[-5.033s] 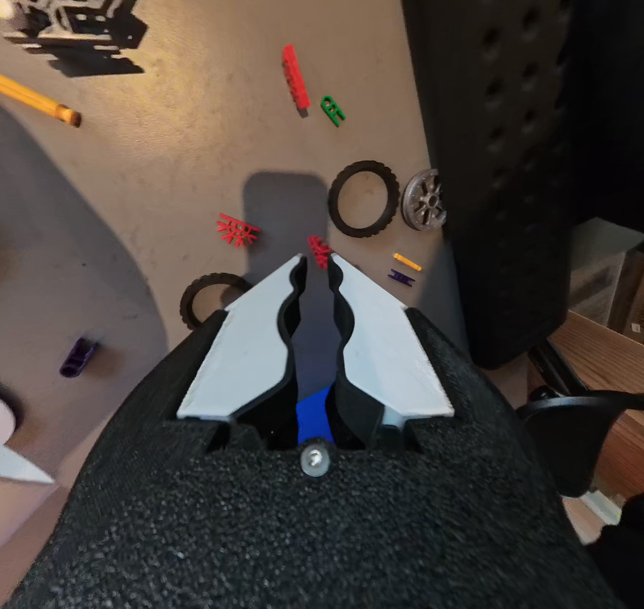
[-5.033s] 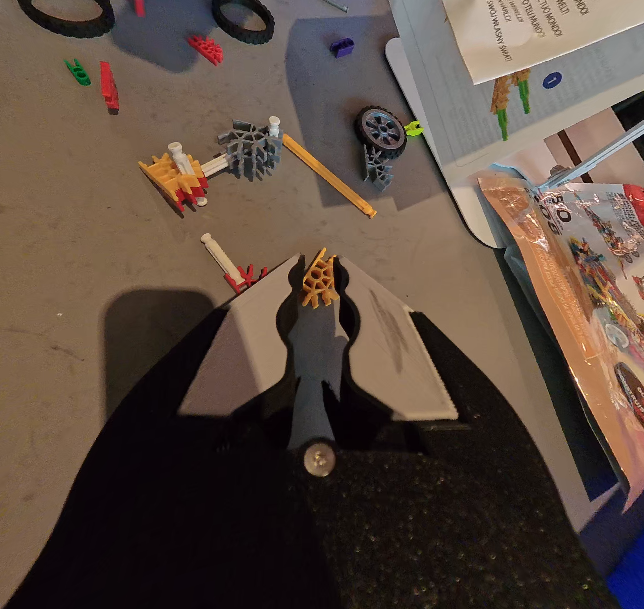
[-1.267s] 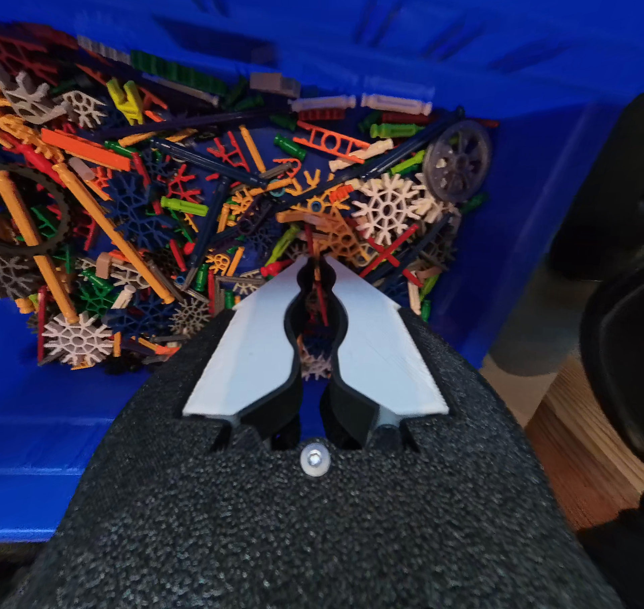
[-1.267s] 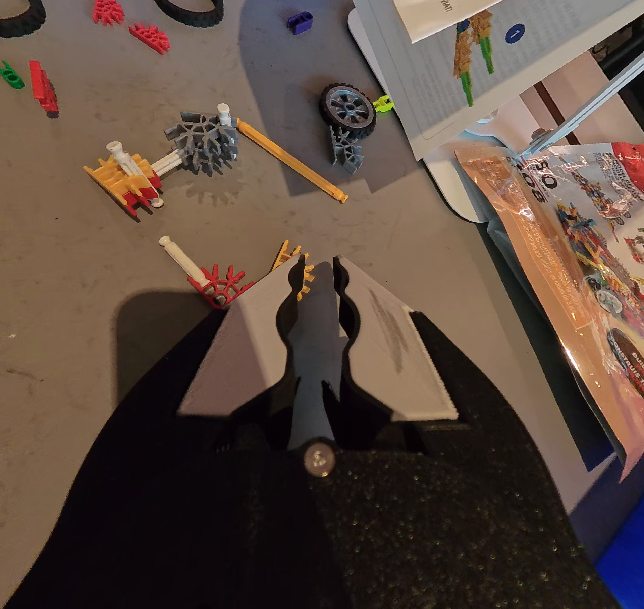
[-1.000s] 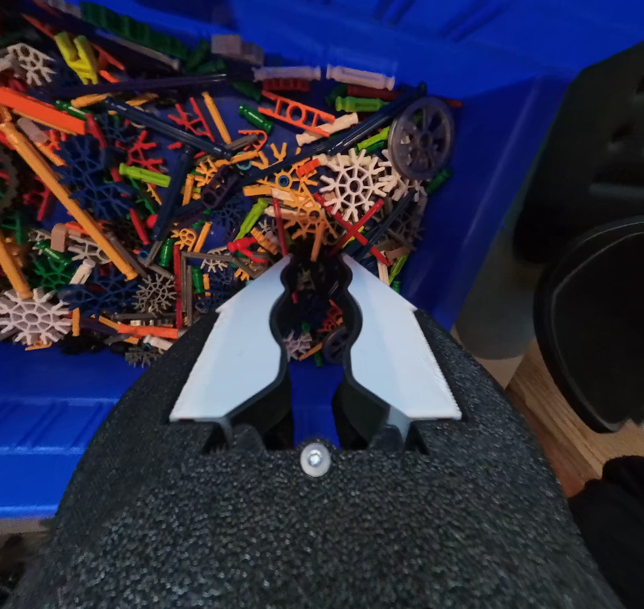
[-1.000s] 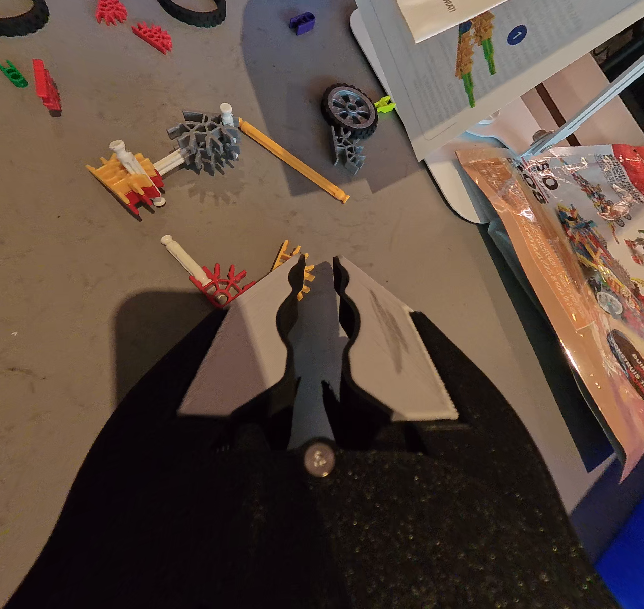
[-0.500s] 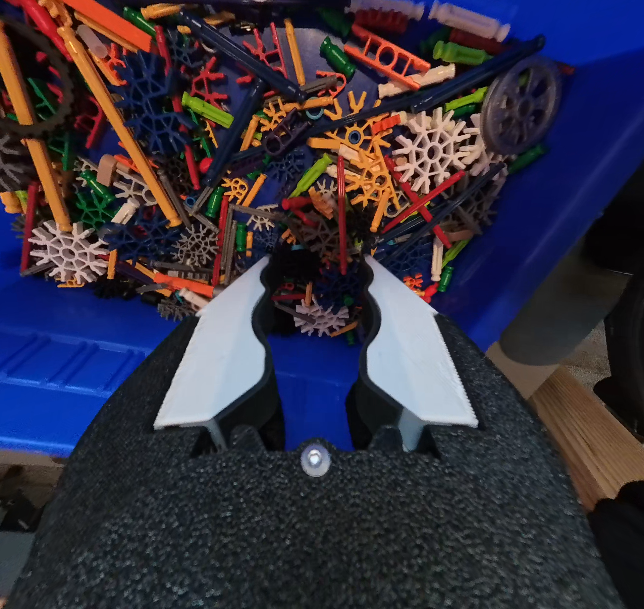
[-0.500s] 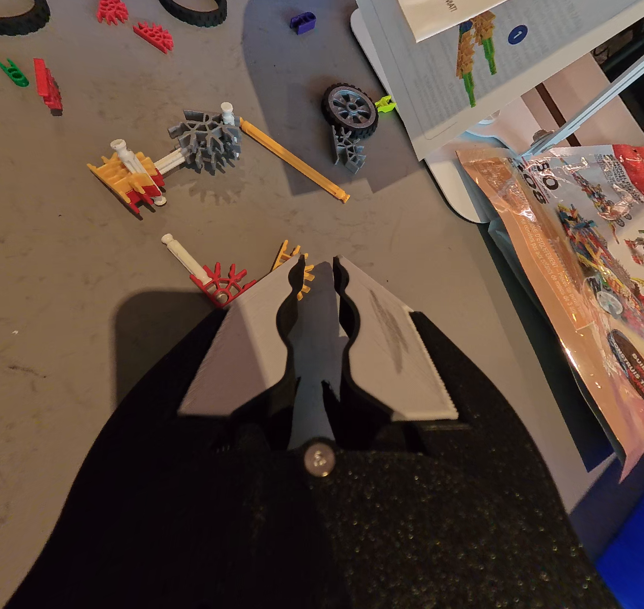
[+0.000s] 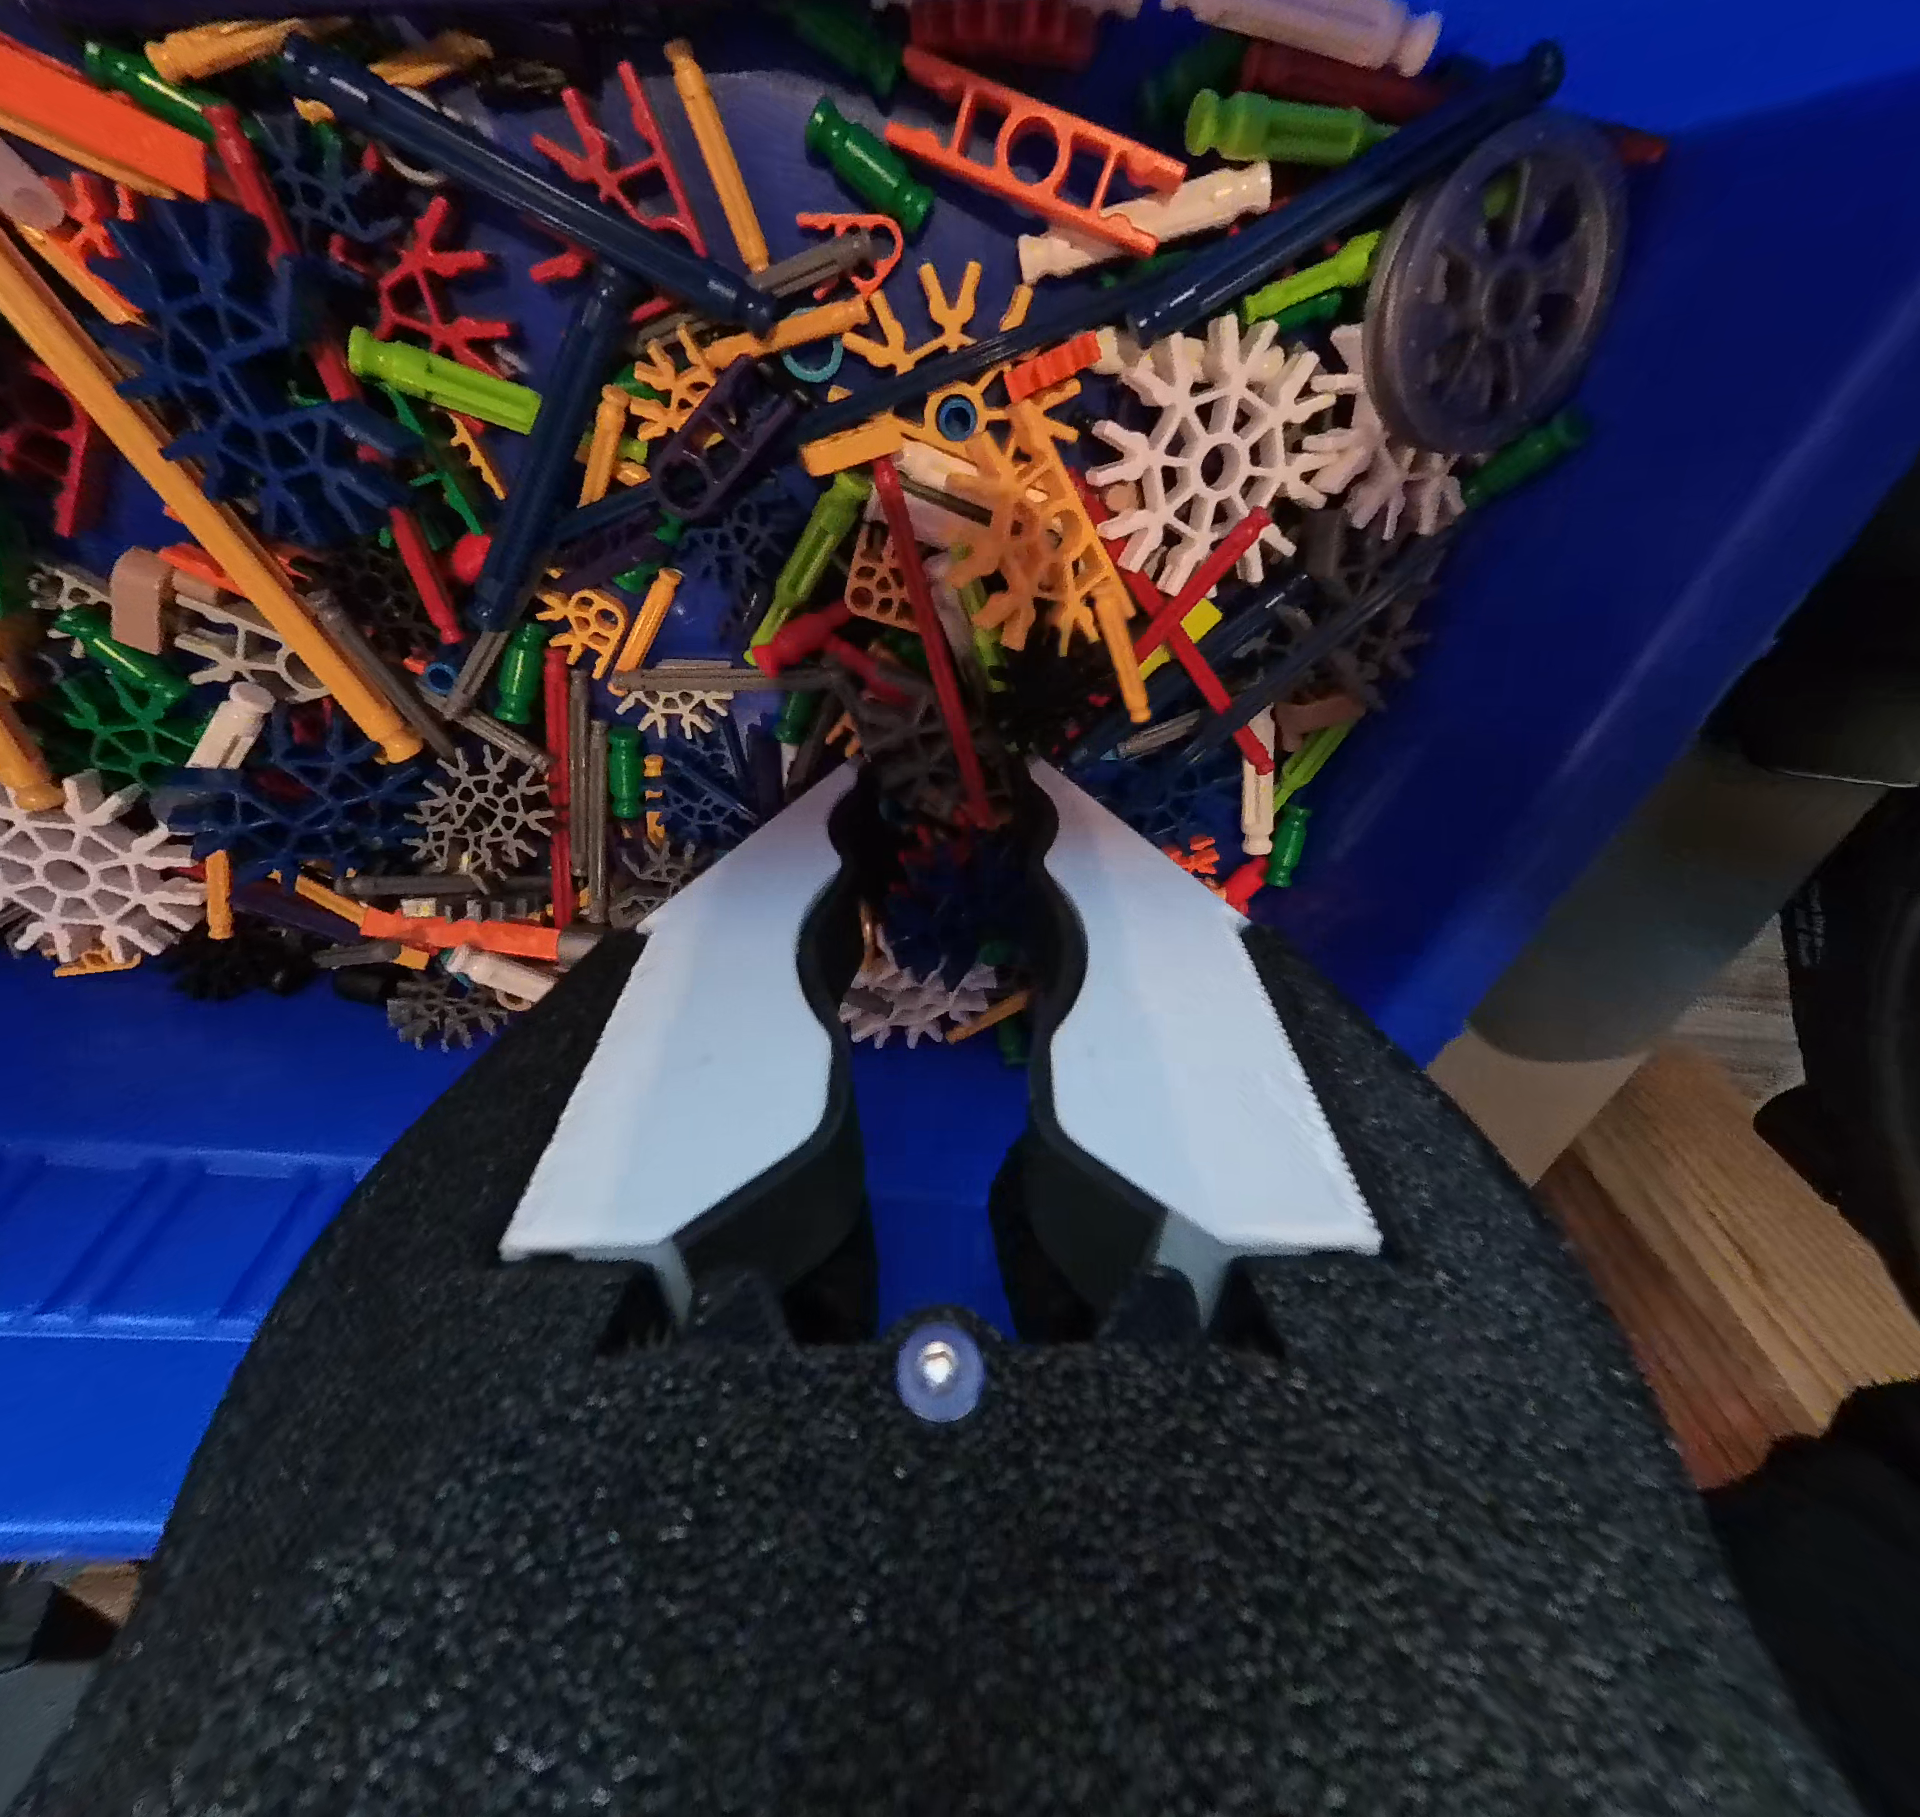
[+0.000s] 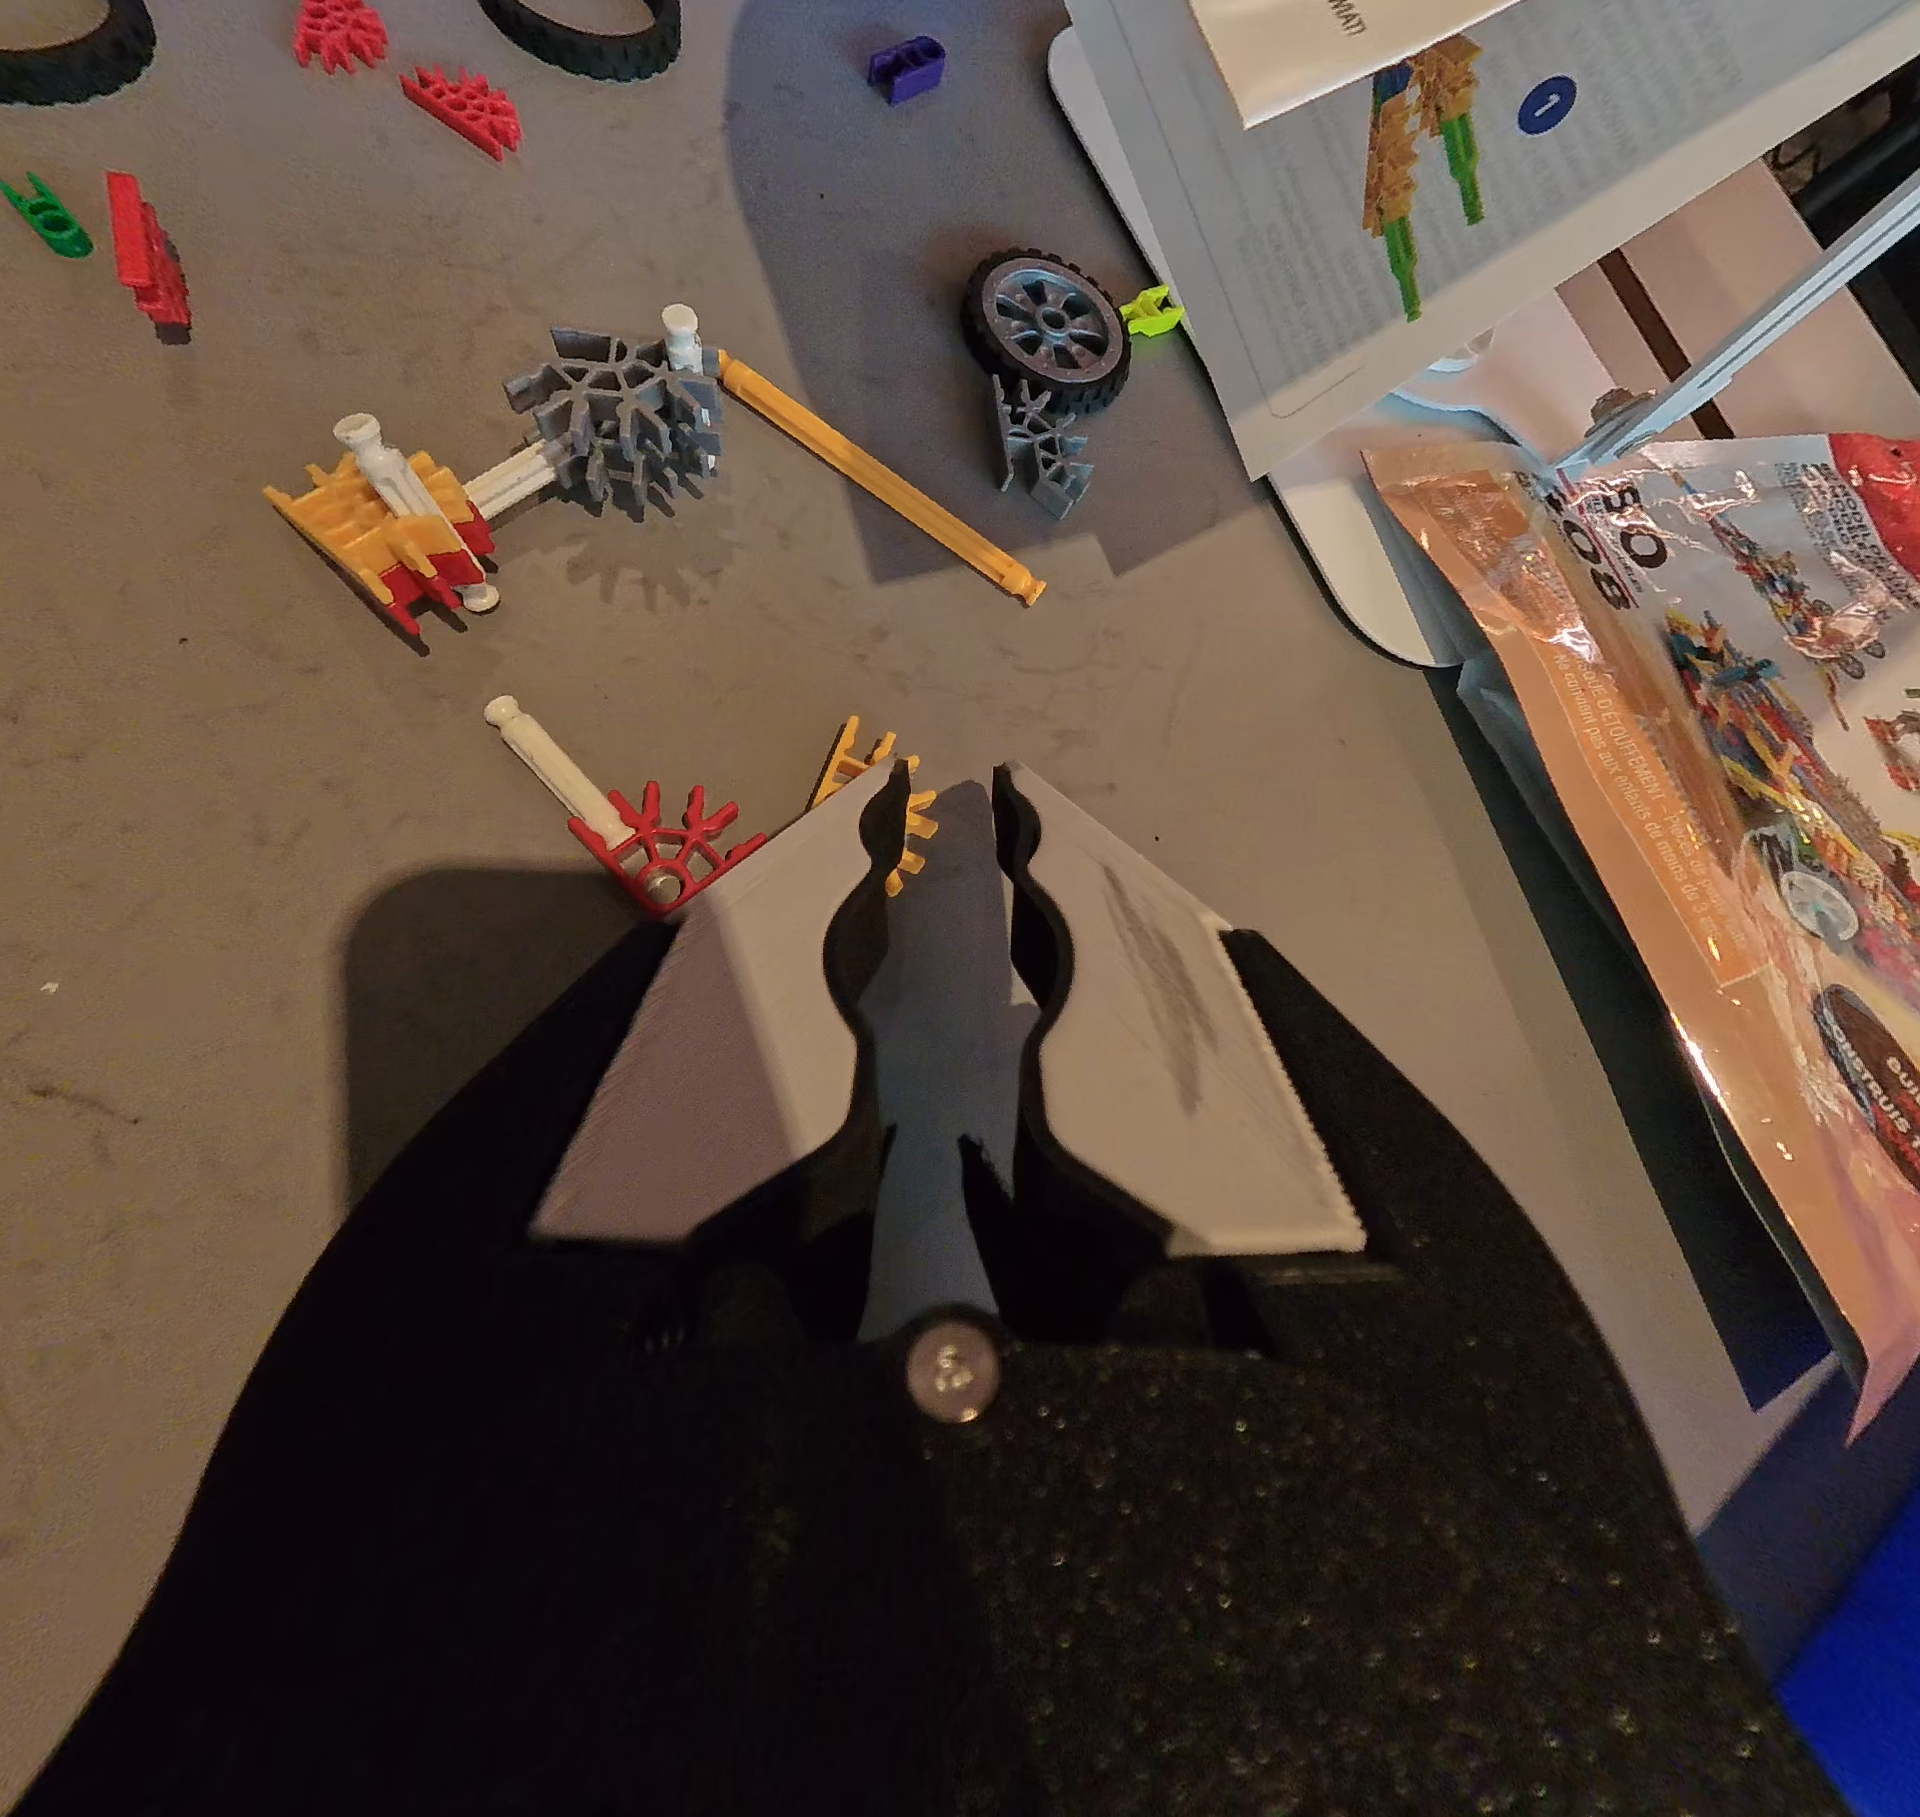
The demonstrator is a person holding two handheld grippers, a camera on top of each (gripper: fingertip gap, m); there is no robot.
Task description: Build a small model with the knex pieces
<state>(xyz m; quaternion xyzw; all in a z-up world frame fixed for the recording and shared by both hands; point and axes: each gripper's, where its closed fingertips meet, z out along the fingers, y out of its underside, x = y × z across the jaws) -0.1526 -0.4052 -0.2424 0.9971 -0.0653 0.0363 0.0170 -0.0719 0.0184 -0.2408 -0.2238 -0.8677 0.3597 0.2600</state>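
Grey table (image 10: 1143, 728) in the right wrist view, strewn with toy building pieces; deep blue bin (image 9: 1662, 417) in the left wrist view, heaped with rods and toothed connectors of many colours.

Over that heap, left gripper (image 9: 943, 780): released, jaws well apart, clamping nothing. Between the tips, lower end of a thin red rod (image 9: 930, 645), slanting up toward frame centre; touching either finger or not, cannot tell. White snowflake connector (image 9: 1210, 463) right of centre, grey wheel (image 9: 1496, 287) against the bin wall at upper right.

Low over the table, right gripper (image 10: 945, 775): jaws a narrow gap apart, empty, only shadowed table showing between them. Just beside its left finger and partly hidden by it, a yellow connector (image 10: 854, 757). Left of that, a red connector (image 10: 660, 837) plugged onto a white rod (image 10: 540, 754). Farther up the frame, a long yellow rod (image 10: 883, 484) and a tyred wheel (image 10: 1049, 328); booklet (image 10: 1351, 209) at upper right, shiny bag (image 10: 1714, 728) at the right edge.

Judging by the tangle: crossed rods pin their neighbours, so likely to drag others along. Better gripped near one end, with jaws square across the piece.
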